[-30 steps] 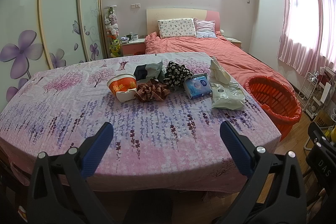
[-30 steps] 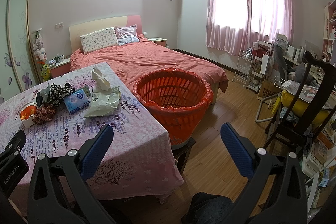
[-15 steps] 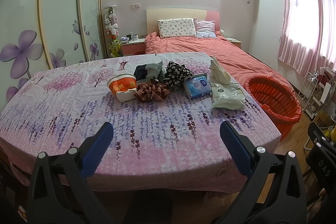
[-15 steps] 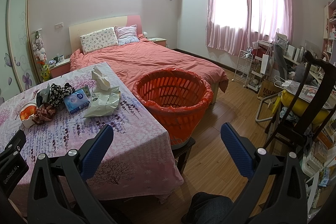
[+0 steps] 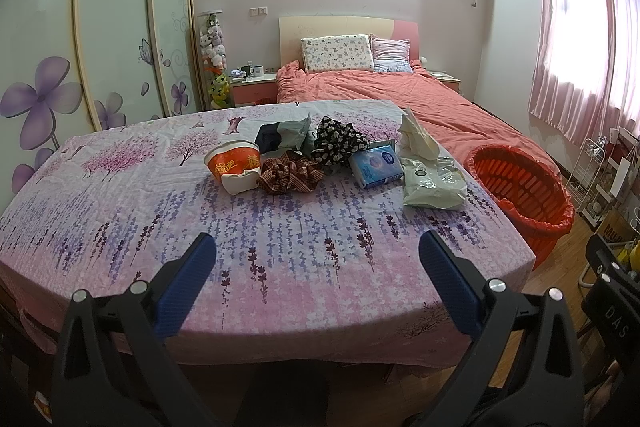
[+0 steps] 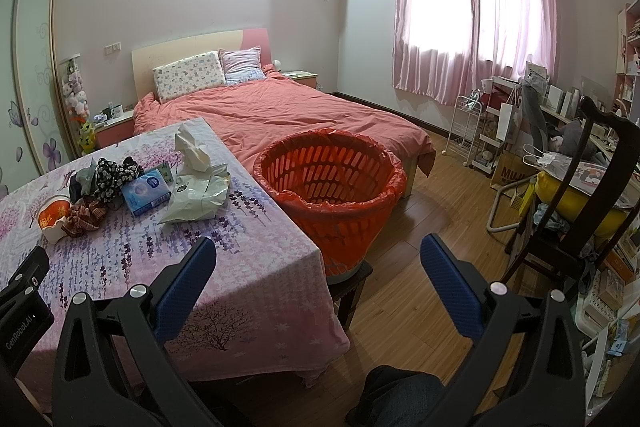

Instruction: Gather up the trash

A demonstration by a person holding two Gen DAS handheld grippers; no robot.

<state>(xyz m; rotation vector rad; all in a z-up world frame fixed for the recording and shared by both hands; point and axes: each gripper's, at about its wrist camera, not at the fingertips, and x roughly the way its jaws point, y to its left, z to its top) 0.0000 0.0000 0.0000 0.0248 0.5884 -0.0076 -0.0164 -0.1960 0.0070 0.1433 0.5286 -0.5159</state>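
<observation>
A heap of items lies mid-table on the floral cloth: an orange-and-white noodle cup (image 5: 232, 165), a brown plaid scrunchie (image 5: 290, 177), a black floral cloth (image 5: 338, 143), a blue tissue pack (image 5: 376, 167), a crumpled white bag (image 5: 434, 183) and a grey packet (image 5: 290, 131). An orange basket (image 6: 330, 183) lined with an orange bag stands at the table's right end. My left gripper (image 5: 318, 267) is open and empty over the near table edge. My right gripper (image 6: 318, 267) is open and empty, in front of the basket.
The table (image 5: 120, 211) fills the left view. A bed (image 6: 288, 111) with a pink cover lies behind it. A dark wooden chair (image 6: 580, 211) and a cluttered desk stand at the right. Wardrobe doors (image 5: 112, 27) line the left wall. The floor (image 6: 420, 287) is wooden.
</observation>
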